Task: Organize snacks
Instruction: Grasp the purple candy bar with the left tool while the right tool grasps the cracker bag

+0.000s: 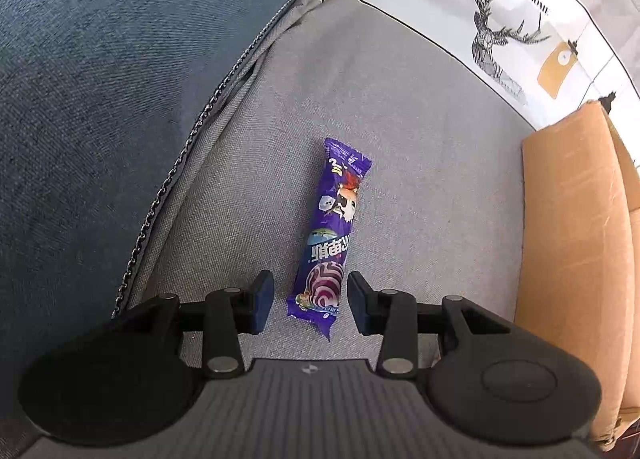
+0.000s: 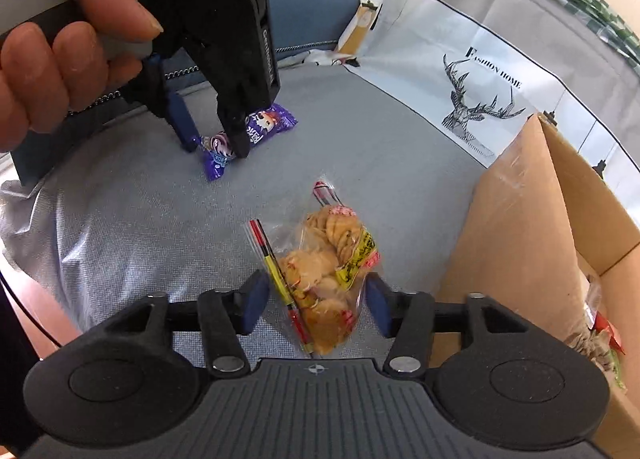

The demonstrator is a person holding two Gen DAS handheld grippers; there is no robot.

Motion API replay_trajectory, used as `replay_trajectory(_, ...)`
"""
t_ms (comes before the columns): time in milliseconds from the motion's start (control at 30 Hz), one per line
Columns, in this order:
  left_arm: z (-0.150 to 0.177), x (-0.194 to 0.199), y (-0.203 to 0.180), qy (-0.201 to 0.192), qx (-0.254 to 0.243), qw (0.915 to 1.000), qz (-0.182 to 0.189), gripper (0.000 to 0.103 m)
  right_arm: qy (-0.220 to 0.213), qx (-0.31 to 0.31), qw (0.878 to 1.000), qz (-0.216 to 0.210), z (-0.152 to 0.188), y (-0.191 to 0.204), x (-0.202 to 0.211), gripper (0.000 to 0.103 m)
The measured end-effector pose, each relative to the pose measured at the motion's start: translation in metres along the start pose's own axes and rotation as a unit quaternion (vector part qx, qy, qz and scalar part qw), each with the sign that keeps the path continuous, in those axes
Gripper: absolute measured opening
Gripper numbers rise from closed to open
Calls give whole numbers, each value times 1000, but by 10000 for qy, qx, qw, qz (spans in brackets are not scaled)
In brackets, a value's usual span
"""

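Observation:
A purple snack bar wrapper (image 1: 332, 235) lies on the grey cushion (image 1: 420, 163). My left gripper (image 1: 310, 297) is open, its blue pads either side of the wrapper's near end, not closed on it. The right wrist view shows the same: the left gripper (image 2: 214, 149) straddles the purple wrapper (image 2: 256, 131). A clear bag of cookies (image 2: 324, 275) lies on the cushion (image 2: 140, 219). My right gripper (image 2: 316, 301) is open around the bag's near part, pads apart from it.
An open cardboard box (image 2: 532, 227) stands at the right with packets inside; it also shows in the left wrist view (image 1: 576, 243). A white deer-print cloth (image 2: 472, 91) lies behind. A blue cushion (image 1: 100, 99) rises at the left.

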State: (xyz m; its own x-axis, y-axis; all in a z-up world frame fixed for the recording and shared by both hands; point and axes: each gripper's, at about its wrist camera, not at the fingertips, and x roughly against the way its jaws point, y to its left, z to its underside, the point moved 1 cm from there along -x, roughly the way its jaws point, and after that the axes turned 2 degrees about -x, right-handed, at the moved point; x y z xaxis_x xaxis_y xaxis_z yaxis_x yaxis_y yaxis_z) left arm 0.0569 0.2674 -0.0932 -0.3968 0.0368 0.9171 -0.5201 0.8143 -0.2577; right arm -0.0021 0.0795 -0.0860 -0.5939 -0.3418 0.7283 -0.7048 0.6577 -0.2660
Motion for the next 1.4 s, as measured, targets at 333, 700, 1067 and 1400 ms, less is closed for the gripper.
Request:
replay_trajectory(333,-3,-2,-6,-48,-102,9999,-68,45,-514,-481,9968,-383,-7,-12,6,90)
replay_trajectory(700,-5,-2,-13,-151,-309,9993,-121,45,-31,-731,9966,-369,-7,-16,-17,90)
replay_trajectory(1067,-5,-8,-25,-185,-577,9976,-331,45,11,-658,9968,-454,-3,-3,-22,65)
replay_trajectory(1400,-2,-6,-31,-447,-774,9946,-533,26,-393,-610,9967,-352,1,-6,-6,56)
